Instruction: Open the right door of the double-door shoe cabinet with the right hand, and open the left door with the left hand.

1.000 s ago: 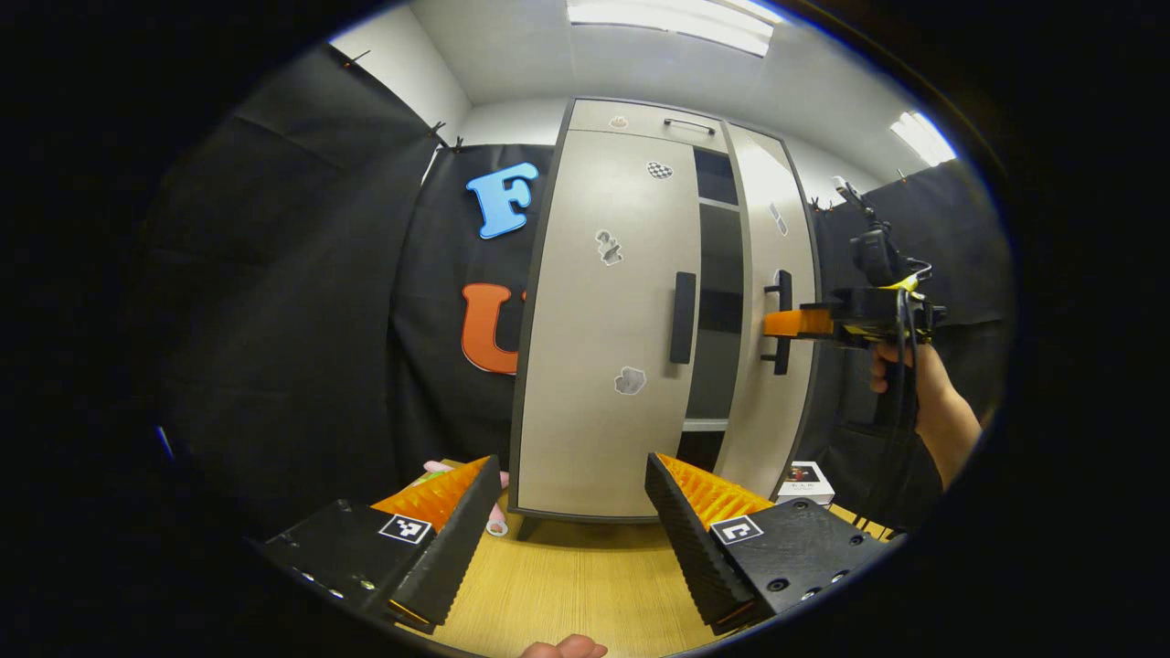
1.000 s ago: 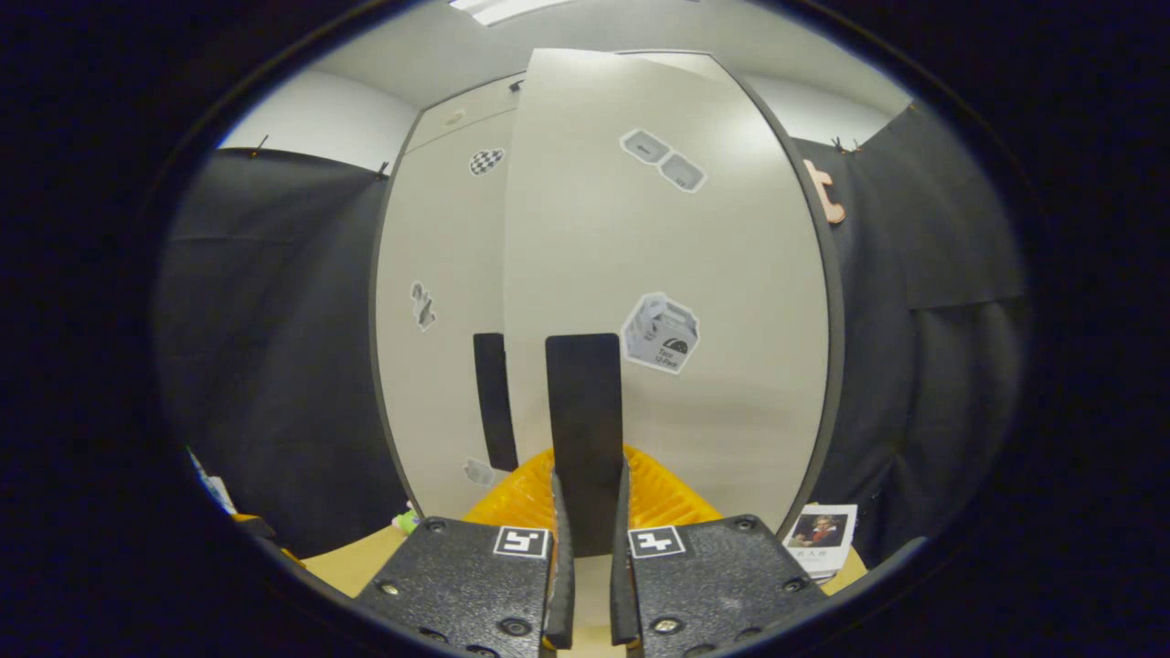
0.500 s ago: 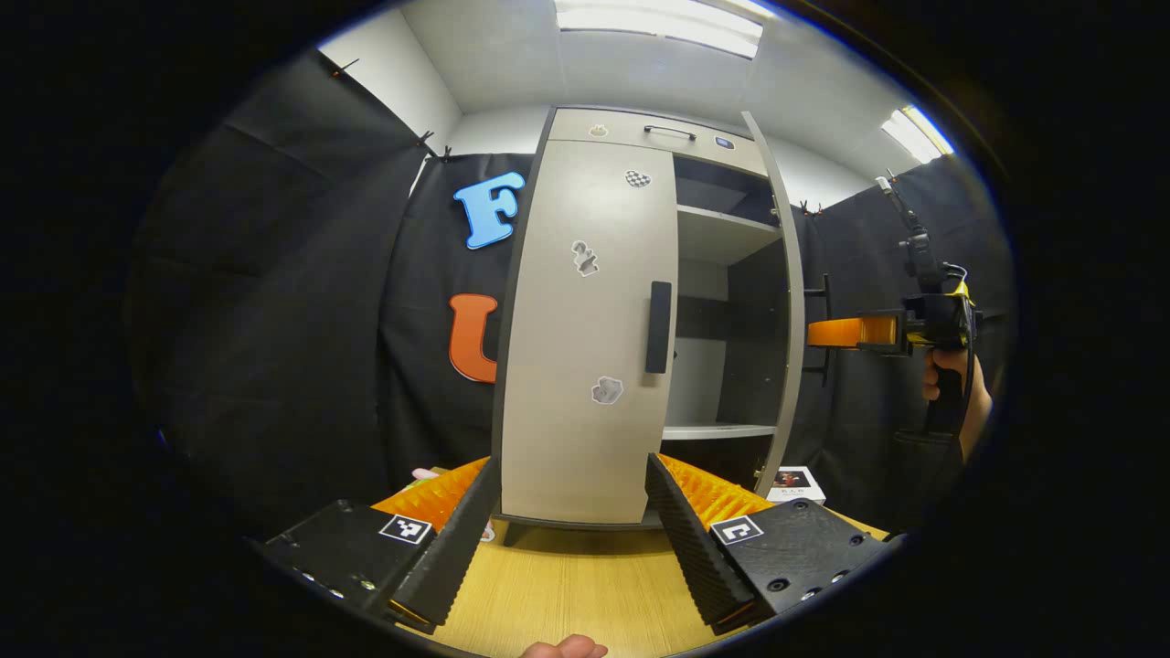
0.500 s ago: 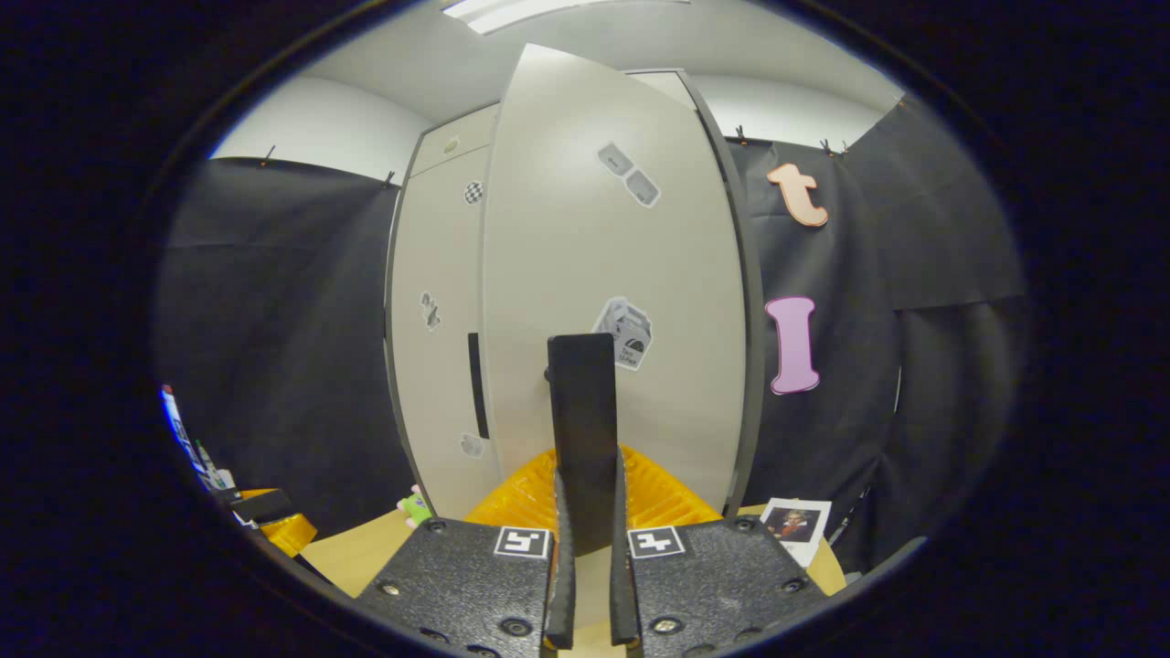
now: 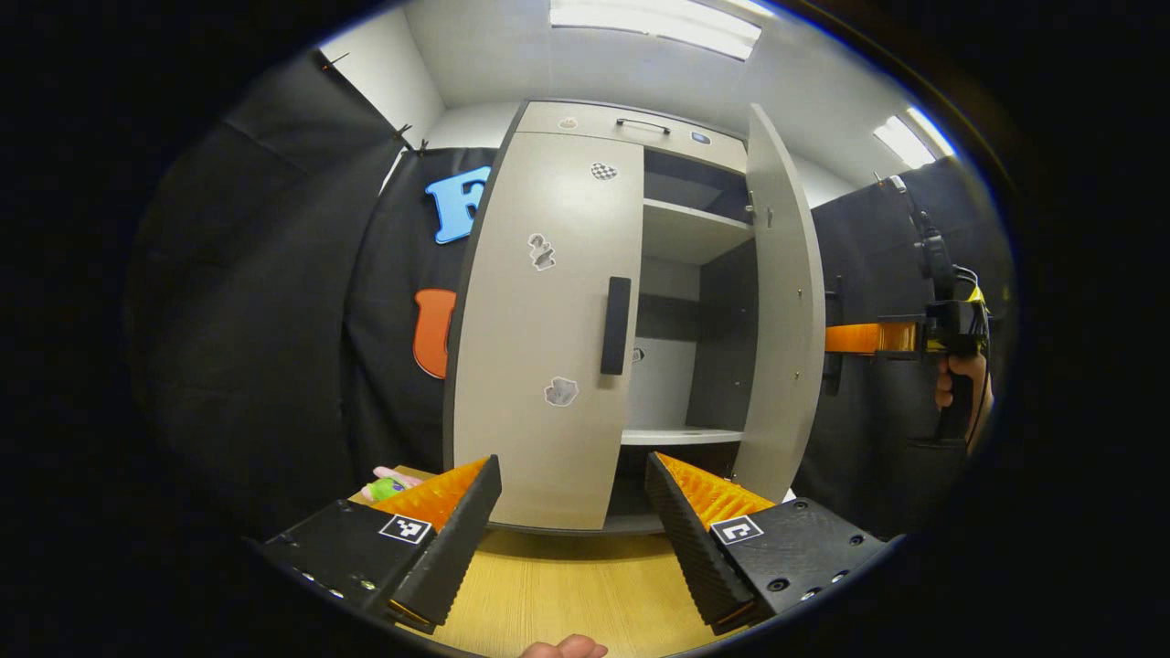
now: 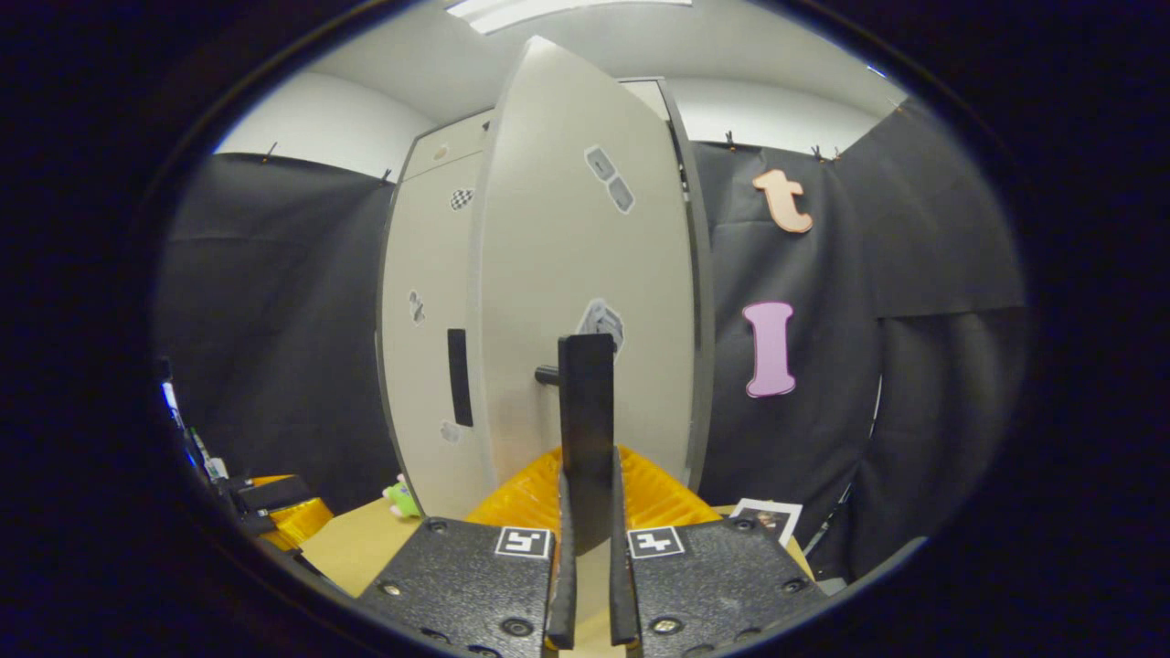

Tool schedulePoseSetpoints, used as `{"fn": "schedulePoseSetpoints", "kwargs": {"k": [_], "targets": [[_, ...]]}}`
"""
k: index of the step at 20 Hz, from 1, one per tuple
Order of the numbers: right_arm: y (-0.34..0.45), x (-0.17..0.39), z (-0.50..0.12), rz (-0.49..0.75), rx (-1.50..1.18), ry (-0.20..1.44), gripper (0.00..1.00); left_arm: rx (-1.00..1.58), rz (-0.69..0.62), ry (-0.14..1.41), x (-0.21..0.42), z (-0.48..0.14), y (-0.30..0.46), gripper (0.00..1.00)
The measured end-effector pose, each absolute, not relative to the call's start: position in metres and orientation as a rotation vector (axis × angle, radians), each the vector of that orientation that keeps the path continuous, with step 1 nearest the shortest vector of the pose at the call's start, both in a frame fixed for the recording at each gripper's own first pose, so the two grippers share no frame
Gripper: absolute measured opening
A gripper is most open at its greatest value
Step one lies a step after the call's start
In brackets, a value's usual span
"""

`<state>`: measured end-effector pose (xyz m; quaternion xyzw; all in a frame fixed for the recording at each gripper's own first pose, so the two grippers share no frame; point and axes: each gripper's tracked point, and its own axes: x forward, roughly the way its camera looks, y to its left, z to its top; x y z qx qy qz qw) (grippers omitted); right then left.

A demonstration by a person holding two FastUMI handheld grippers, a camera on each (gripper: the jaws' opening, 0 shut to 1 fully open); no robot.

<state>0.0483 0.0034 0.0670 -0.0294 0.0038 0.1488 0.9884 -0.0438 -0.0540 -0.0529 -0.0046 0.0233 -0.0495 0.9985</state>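
Observation:
The grey shoe cabinet's left door [image 5: 548, 320] stands closed, with its black handle [image 5: 615, 325] straight ahead of my left gripper [image 5: 573, 512]. That gripper is open, holds nothing and hangs well short of the door. The right door [image 5: 786, 311] is swung wide, showing the shelves [image 5: 681, 437] inside. In the right gripper view, my right gripper [image 6: 586, 457] is shut on the right door's black handle [image 6: 586, 393], in front of the right door [image 6: 585, 256]. In the left gripper view, the right gripper [image 5: 855, 338] reaches in from the far right, held by a hand [image 5: 955, 388].
The cabinet stands on a wooden tabletop [image 5: 567, 594]. A small green toy [image 5: 388, 484] lies by the cabinet's left foot. A photo card [image 6: 763, 521] lies at its right foot. A drawer with a thin handle [image 5: 642, 123] tops the cabinet.
The right door has swung from slightly ajar to wide open, pulled by my right gripper on its handle. My left gripper stays open and has shifted slightly right before the closed left door.

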Motion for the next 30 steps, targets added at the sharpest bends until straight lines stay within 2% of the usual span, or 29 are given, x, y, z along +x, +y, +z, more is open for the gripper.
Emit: {"fn": "schedulePoseSetpoints", "kwargs": {"k": [4,8,10,11,17,25,27,28,30], "targets": [[-0.036,0.046,0.068,0.208,-0.087,0.002,0.17,-0.020,-0.132,0.049,-0.040,-0.054,-0.074,0.95],[-0.100,0.053,0.070,0.051,-0.072,-0.015,0.05,-0.015,-0.177,0.060,-0.039,-0.058,-0.094,0.95],[-0.088,0.049,0.071,0.159,0.015,-0.007,0.04,0.001,-0.190,0.053,-0.038,-0.058,-0.097,0.95],[-0.089,0.051,0.070,0.160,0.014,-0.003,0.04,0.010,-0.191,0.051,-0.040,-0.059,-0.098,0.95],[-0.093,0.046,0.069,0.114,-0.035,-0.008,0.04,0.029,-0.169,0.027,-0.046,-0.053,-0.089,0.95],[-0.084,-0.026,0.055,-0.002,-0.029,-0.048,0.04,0.056,-0.112,0.022,-0.042,-0.051,-0.063,0.95],[-0.068,-0.031,0.047,0.014,-0.023,-0.045,0.04,0.054,-0.105,0.019,-0.037,-0.048,-0.060,0.95],[-0.056,-0.032,0.041,0.045,-0.014,-0.033,0.04,0.053,-0.101,0.018,-0.035,-0.048,-0.058,0.95],[-0.041,-0.031,0.032,0.085,-0.005,-0.006,0.17,0.049,-0.097,0.012,-0.033,-0.047,-0.057,0.95]]}}
